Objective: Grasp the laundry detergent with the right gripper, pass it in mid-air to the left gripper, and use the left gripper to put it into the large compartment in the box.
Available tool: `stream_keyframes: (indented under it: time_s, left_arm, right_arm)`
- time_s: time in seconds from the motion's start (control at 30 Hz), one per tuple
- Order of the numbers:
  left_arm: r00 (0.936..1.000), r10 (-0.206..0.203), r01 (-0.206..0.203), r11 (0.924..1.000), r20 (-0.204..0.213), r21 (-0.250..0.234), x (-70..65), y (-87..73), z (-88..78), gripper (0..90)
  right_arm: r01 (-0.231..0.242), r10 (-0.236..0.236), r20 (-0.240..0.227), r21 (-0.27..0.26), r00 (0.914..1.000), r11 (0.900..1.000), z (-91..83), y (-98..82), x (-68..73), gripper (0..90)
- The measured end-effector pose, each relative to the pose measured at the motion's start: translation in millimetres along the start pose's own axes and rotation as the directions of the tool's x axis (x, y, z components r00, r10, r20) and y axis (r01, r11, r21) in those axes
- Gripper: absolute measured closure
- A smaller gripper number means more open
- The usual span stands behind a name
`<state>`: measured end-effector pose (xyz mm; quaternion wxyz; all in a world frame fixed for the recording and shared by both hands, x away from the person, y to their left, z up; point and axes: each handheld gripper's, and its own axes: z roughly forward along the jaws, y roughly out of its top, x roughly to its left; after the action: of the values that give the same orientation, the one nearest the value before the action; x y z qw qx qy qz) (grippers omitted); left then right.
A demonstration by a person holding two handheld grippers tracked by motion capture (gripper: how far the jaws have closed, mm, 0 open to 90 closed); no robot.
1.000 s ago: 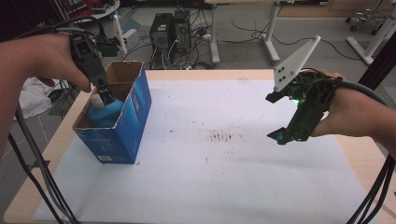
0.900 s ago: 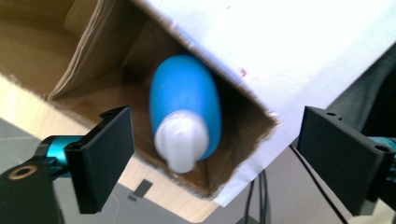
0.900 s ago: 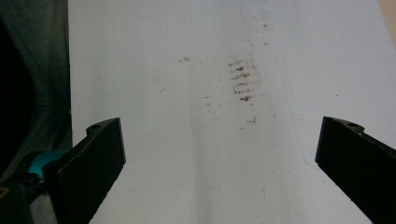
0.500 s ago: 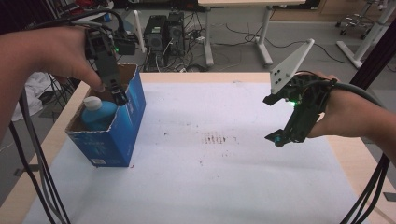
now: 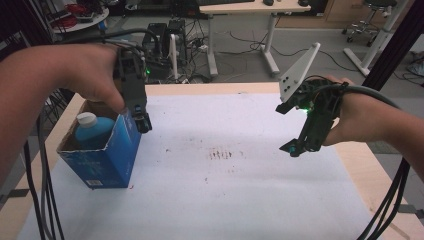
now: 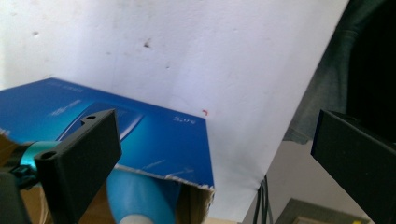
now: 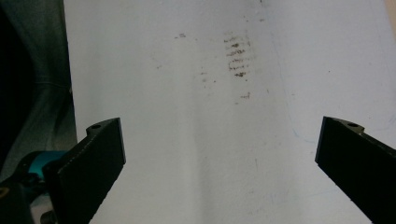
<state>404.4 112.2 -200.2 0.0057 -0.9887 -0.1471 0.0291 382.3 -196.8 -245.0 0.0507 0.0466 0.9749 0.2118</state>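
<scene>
**Blue bottle in an open box, both grippers empty above the table**

A blue plastic bottle with a white cap point(image 5: 93, 129) stands upright inside an open-topped blue cardboard box point(image 5: 107, 157) with brown inner walls, at the left side of the table. Its shoulders and cap show above the box rim; the rest of its body is hidden by the box walls. In the left gripper view the bottle is a blurred blue curve with a pale patch below it, and the box's top edge looks torn and ragged at one corner. Faint pale printing on the box's blue side is too soft to read.

There is one bottle, one box, and two grippers. The box rests on a white sheet point(image 5: 240, 190) that covers most of the light wooden table point(image 5: 380, 175). The sheet carries a cluster of small dark smudges point(image 5: 222, 154) near its middle and a few scattered specks.

The left gripper point(image 5: 142, 122) hangs just above the box's far right corner, pointing down, its jaws spread wide and holding nothing. The right gripper point(image 5: 296, 146) is held well apart at the right, above the bare sheet, tilted down and leftward, its jaws also wide and empty; a grey three-cornered plate point(image 5: 299, 74) rises from its top.

Beyond the table, desk legs, cables and dark equipment on the floor are hard to make out.
</scene>
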Motion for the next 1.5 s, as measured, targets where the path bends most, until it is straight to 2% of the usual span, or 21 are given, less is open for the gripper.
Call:
stream_keyframes:
  time_s: [0.13,0.2,0.3,0.4,0.47,0.63,0.8,0.97,1.1,1.17,1.23,1.33,1.5]
  left_arm:
    - [0.9985,0.055,-0.055,0.9984,0.0,-0.012,-6.0,9.0,3.8,1.6]
    - [0.9979,0.064,-0.064,0.9979,-0.006,-0.011,-8.8,12.4,6.5,1.6]
    - [0.9949,0.099,-0.099,0.9951,-0.02,0.002,-10.1,16.3,11.0,1.6]
    - [0.9942,0.102,-0.102,0.9948,-0.035,0.0,-9.7,17.9,16.6,1.6]
    - [0.9908,0.125,-0.125,0.9922,-0.052,-0.001,-8.6,18.9,20.4,1.6]
    - [0.9917,0.126,-0.126,0.992,-0.027,-0.001,-6.7,23.4,29.0,1.6]
    - [0.9907,0.135,-0.135,0.9908,-0.018,-0.008,-3.0,29.2,34.4,1.6]
    - [0.9932,0.116,-0.116,0.9928,-0.014,-0.028,7.3,30.7,35.4,1.6]
    - [0.9939,0.109,-0.109,0.9937,-0.017,-0.027,12.8,29.9,37.8,1.6]
    - [0.993,0.115,-0.115,0.9932,-0.029,-0.015,13.9,29.2,38.4,1.6]
    - [0.994,0.107,-0.107,0.9941,-0.023,-0.015,14.3,27.8,37.4,1.6]
    - [0.9936,0.111,-0.111,0.9935,-0.024,-0.024,14.7,25.6,35.7,1.6]
    - [0.9947,0.1,-0.101,0.9943,-0.023,-0.032,12.9,22.0,34.5,1.7]
  right_arm:
    - [-0.002,0.002,-0.004,0.028,1.0,1.0,-1.7,-0.2,0.3,0.6]
    - [0.003,-0.003,-0.005,0.038,1.0,0.999,-2.1,-0.4,0.2,0.6]
    - [0.001,-0.001,-0.006,0.086,1.0,0.996,-3.2,-0.2,1.1,0.6]
    - [0.001,0.0,-0.009,0.131,1.0,0.991,-4.3,-1.2,1.2,0.6]
    - [0.002,0.001,-0.016,0.149,0.9999,0.989,-4.0,-2.6,0.1,0.6]
    - [0.006,0.005,-0.055,0.194,0.9985,0.981,2.1,-4.5,-4.3,0.7]
    - [0.04,-0.017,-0.091,0.257,0.9957,0.966,9.6,-4.9,-10.2,0.6]
    - [0.036,-0.012,-0.093,0.256,0.9956,0.966,10.0,-6.2,-17.3,0.6]
    - [0.029,-0.004,-0.096,0.254,0.9953,0.967,10.6,-6.5,-18.4,0.6]
    - [0.033,-0.008,-0.095,0.262,0.9954,0.964,10.3,-6.2,-19.8,0.7]
    - [0.032,-0.007,-0.094,0.26,0.9956,0.965,10.2,-6.1,-21.0,0.6]
    - [0.024,0.0,-0.094,0.256,0.9956,0.966,10.5,-5.9,-21.2,0.6]
    - [0.04,-0.015,-0.094,0.268,0.9954,0.963,10.7,-3.2,-22.4,0.6]
